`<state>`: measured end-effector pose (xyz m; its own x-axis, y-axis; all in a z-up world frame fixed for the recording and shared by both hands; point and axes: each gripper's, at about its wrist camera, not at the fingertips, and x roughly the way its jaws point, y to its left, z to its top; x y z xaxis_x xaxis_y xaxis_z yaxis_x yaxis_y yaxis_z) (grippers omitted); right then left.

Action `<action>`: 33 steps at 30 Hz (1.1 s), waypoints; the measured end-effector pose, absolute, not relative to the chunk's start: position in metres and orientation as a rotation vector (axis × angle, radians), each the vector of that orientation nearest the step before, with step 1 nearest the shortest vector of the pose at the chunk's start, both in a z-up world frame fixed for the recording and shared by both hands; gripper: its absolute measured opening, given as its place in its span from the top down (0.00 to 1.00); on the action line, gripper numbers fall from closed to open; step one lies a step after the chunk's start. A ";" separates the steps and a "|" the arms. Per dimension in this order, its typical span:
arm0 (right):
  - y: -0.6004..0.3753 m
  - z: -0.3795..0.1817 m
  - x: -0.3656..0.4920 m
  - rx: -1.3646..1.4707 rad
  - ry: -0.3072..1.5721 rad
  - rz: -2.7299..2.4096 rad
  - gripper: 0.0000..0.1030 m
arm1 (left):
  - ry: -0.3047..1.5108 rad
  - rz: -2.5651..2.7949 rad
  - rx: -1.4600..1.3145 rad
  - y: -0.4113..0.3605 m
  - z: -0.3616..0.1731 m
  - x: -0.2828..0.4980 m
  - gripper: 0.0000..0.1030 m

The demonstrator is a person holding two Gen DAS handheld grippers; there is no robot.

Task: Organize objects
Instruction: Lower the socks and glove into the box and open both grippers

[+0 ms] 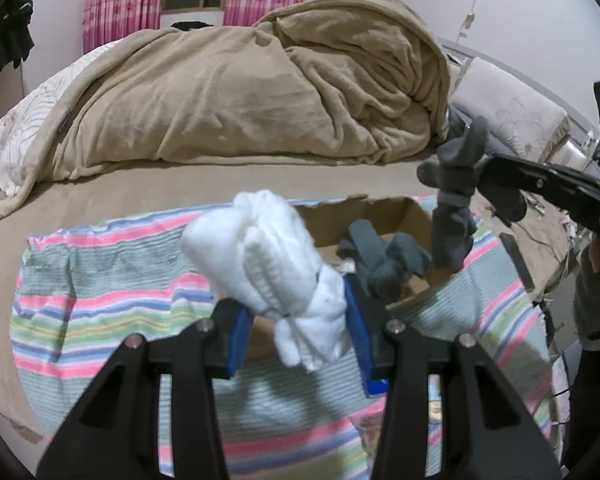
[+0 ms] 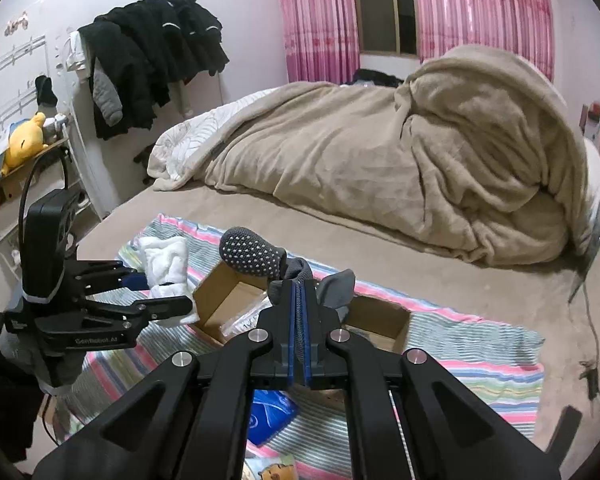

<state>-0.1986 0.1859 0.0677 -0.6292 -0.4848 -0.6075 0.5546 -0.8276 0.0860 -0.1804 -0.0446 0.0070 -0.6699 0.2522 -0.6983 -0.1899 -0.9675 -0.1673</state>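
Observation:
My left gripper is shut on a bundle of white socks and holds it above the striped cloth, just left of an open cardboard box. It also shows in the right wrist view with the white socks. My right gripper is shut on a grey sock with grip dots above the box. In the left wrist view the grey sock hangs from the right gripper over the box. A grey sock bundle lies in the box.
The box stands on a striped cloth spread on the bed. A heaped beige blanket fills the far half of the bed. A blue packet lies under my right gripper. Dark coats hang on the left wall. A cable runs along the bed's right side.

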 end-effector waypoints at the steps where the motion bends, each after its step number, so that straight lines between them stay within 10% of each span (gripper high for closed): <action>1: 0.184 0.063 -0.203 0.866 0.141 -2.401 0.97 | -0.110 2.663 -1.144 -0.044 0.004 -0.185 0.57; 22: 0.156 -0.039 -0.263 1.177 0.135 -2.320 0.97 | 0.079 2.580 -1.329 -0.035 -0.051 -0.228 0.55; 26: 0.157 -0.053 -0.268 1.216 0.130 -2.322 0.96 | 0.112 2.577 -1.334 -0.031 -0.050 -0.225 0.43; 33: 0.160 -0.059 -0.269 1.240 0.128 -2.339 0.74 | 0.123 2.614 -1.321 -0.030 -0.042 -0.214 0.42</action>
<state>-0.2692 0.1598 -0.0594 -0.4702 -0.3736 -0.7996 0.4586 -0.8775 0.1403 -0.2139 -0.0301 -0.0424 -0.5763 0.1481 -0.8037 -0.2229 -0.9746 -0.0198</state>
